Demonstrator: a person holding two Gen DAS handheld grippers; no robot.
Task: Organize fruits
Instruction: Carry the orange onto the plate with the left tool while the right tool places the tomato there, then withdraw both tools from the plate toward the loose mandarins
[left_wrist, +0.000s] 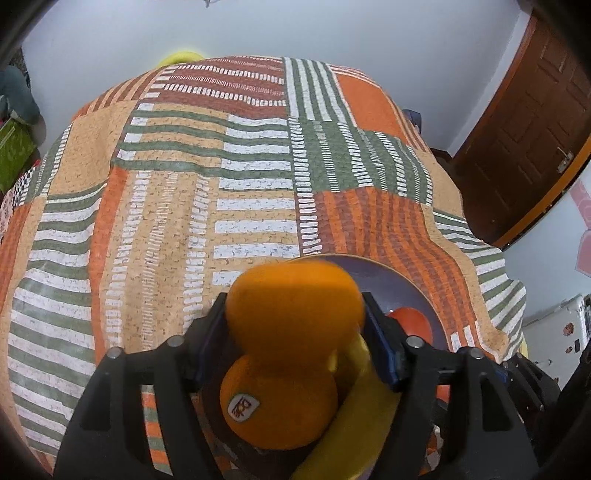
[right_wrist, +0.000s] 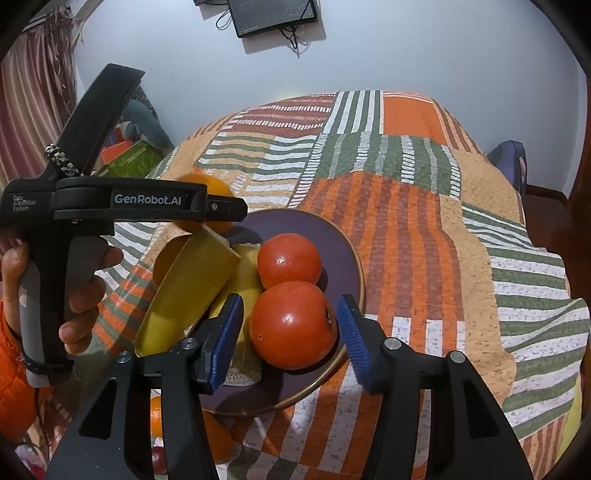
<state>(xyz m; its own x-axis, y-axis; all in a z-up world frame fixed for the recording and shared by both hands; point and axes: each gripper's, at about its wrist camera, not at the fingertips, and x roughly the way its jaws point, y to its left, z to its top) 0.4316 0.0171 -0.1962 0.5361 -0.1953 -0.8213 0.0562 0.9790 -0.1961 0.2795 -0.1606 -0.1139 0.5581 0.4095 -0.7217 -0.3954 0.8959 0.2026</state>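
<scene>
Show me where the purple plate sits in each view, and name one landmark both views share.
Left wrist: the plate lies at lower right, mostly hidden behind the held orange and the left gripper.
Right wrist: the plate fills the centre, just ahead of the open right gripper.
Shared landmark: the banana on the plate.

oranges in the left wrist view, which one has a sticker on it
The lower orange, lying below the left gripper, shows a white and red sticker. The upper orange, clamped between the fingers, shows none.
</scene>
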